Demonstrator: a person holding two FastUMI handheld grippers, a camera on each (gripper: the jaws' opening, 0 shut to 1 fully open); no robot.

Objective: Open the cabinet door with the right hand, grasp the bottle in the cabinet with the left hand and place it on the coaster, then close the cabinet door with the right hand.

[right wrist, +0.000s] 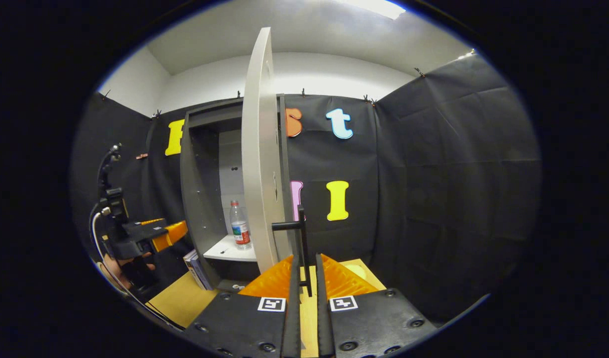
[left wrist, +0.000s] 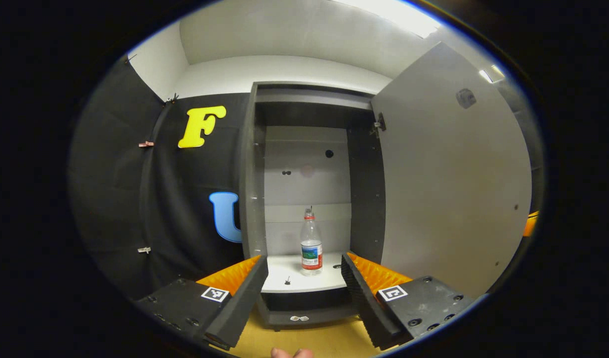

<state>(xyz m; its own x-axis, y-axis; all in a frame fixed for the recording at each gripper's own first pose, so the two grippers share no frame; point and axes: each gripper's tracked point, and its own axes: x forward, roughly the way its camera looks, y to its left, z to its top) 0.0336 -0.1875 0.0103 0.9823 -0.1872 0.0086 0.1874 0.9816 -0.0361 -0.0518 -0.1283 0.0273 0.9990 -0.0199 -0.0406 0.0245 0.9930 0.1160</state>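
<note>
Door (right wrist: 257, 149) swung wide, handle (right wrist: 303, 248) pinched between the nearly closed right gripper (right wrist: 304, 293) at bottom centre. Bottle (left wrist: 311, 243) upright on the cabinet shelf (left wrist: 304, 281), centre of the left gripper view, framed by the wide-spread left gripper (left wrist: 304, 278), not yet touching. Probably light, thin plastic, smooth and a bit squashy; best taken mid-body near the label, gently

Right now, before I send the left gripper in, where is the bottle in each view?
Left gripper view: the bottle stands upright just right of centre on the cabinet's white shelf, between and beyond the open jaws.
Right gripper view: left of centre, the bottle stands on that shelf, just left of the open door's edge.
Shared landmark: the open cabinet door.
</note>
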